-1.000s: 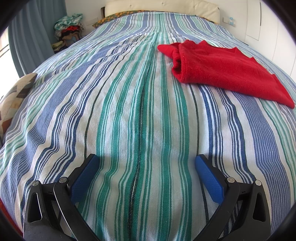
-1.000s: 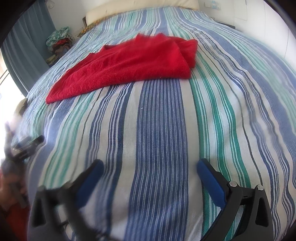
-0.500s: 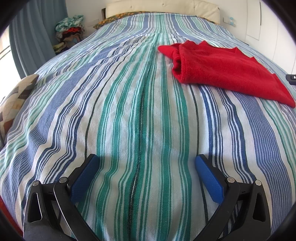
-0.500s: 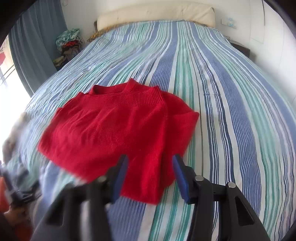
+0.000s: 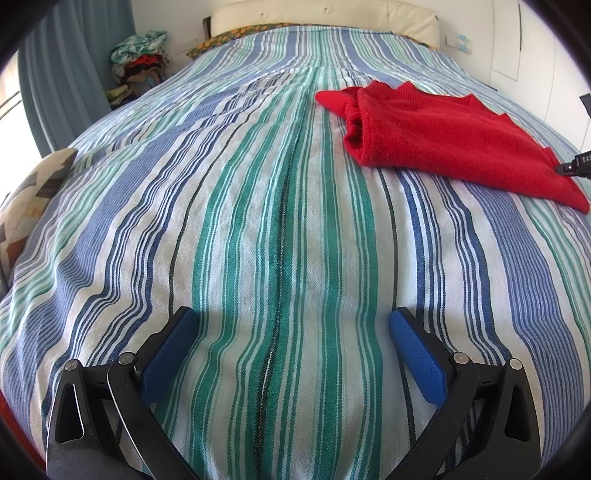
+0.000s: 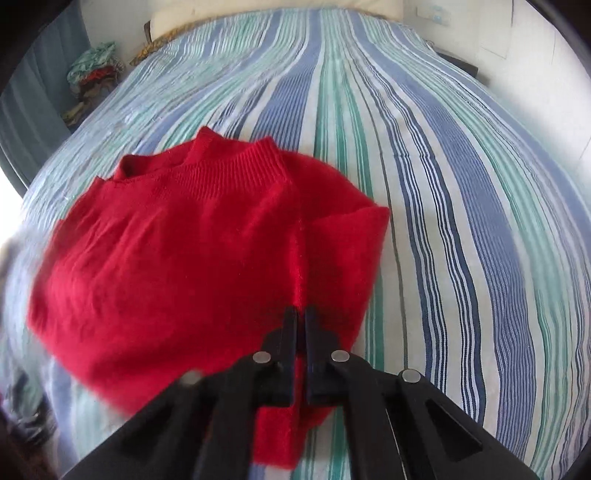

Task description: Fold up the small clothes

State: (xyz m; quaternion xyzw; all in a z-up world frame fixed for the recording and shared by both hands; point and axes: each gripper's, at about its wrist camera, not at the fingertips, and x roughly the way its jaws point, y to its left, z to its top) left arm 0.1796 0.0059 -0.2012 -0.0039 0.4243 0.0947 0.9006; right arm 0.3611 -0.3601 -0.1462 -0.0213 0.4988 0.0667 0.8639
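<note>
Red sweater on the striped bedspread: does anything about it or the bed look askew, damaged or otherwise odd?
Nothing is damaged or spilled. The red sweater lies askew across the stripes of the bedspread, one side folded over in a loose bunched flap. The right claw has just closed on a raised ridge of its knit. The left claw hangs open over bare bedspread.

Home bedroom, striped bedspread (image 5: 258, 229), cream headboard (image 5: 317, 14), blue curtain (image 5: 70, 70), clothes pile (image 5: 138, 55)

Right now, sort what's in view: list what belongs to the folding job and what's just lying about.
For the job:
- red sweater
- right gripper, shut on the sweater's fabric
- left gripper, open over the striped bedspread

Lying about:
- patterned cushion
- clothes pile beside the bed
- curtain
</note>
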